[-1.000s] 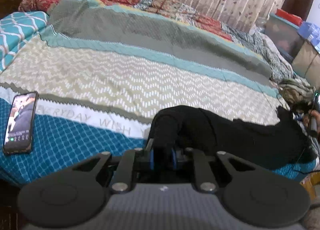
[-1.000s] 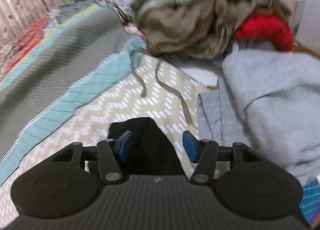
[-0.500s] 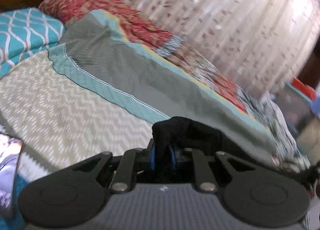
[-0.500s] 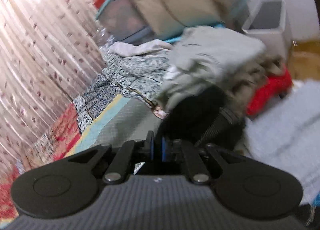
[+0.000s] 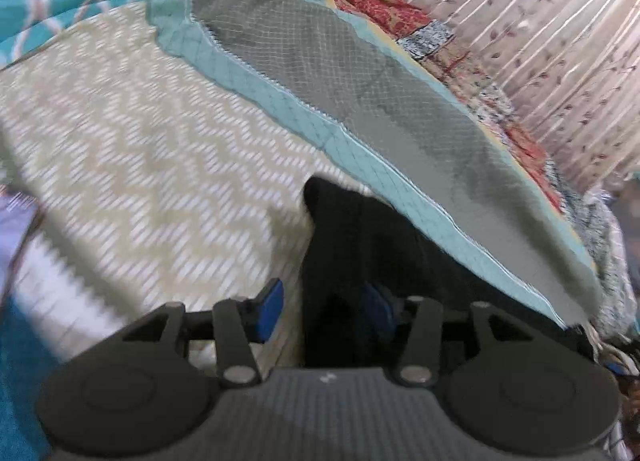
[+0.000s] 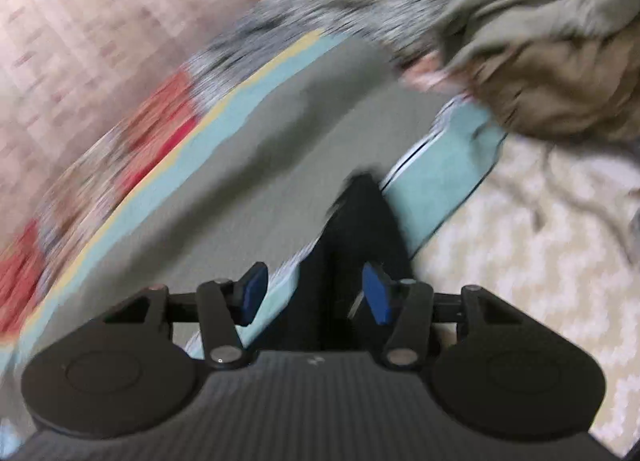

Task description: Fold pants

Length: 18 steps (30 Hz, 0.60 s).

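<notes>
Pants are black and lying on the quilted bedspread, with an edge poking up between the jaws in both wrist views. What's changed: half a second back both tongs were pinched tight on the cloth, and now both have just been opening. My left gripper stands about half wide, the left blue pad clear over the zigzag cover and the right one half buried in dark fabric, so I'd call it released. My right gripper is the same story, pads apart with the black fold sitting loose between them, over by the grey and teal stripes. Reads to me like a fold just got laid down and let go. Next up is probably backing out without dragging the cloth. Olive laundry heap sits off to my right, well clear
</notes>
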### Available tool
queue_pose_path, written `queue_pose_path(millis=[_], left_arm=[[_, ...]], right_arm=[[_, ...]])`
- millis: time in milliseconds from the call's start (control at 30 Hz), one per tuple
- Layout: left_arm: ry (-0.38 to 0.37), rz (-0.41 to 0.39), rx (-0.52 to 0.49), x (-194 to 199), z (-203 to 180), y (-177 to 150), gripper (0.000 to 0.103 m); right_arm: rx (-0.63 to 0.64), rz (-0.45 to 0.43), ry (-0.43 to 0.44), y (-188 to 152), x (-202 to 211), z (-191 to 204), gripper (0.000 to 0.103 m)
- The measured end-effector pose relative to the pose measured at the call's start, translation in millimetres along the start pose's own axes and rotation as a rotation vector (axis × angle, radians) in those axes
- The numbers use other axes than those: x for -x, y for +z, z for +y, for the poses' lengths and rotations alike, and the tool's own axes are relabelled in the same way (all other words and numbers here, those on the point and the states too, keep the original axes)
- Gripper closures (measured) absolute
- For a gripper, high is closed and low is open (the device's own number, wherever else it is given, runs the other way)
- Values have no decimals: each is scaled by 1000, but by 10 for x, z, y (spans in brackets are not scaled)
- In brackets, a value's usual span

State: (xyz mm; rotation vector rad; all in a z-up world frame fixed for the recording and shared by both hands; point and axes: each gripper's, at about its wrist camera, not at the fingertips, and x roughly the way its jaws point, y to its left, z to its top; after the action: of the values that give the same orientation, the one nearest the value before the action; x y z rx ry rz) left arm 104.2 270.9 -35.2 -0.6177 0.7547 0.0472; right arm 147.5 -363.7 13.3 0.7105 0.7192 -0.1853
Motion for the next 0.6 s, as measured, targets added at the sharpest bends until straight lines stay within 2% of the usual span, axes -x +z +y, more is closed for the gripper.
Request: queue_pose_path(millis=[133, 233, 333, 433, 533, 600], left_arm=[[-5, 50, 22, 312, 210, -371, 55], [-9, 80, 86, 423, 336, -597, 55], [-38, 111, 119, 506, 420, -783, 56], [-61, 105, 102, 659, 445, -928, 56], [-70, 92, 101, 831, 506, -1027, 56], [-63, 88, 103, 924, 569, -1073, 55]], right_arm=[[168, 145, 287, -661, 379, 271, 46], [405, 260, 442, -1293, 667, 785, 46], [712, 314, 550, -2005, 970, 1410, 46], [936, 396, 622, -2673, 1119, 1884, 45], [1116, 421, 686, -3163, 1149, 2171, 45], [1189, 443, 681, -3379, 1099, 2291, 45]])
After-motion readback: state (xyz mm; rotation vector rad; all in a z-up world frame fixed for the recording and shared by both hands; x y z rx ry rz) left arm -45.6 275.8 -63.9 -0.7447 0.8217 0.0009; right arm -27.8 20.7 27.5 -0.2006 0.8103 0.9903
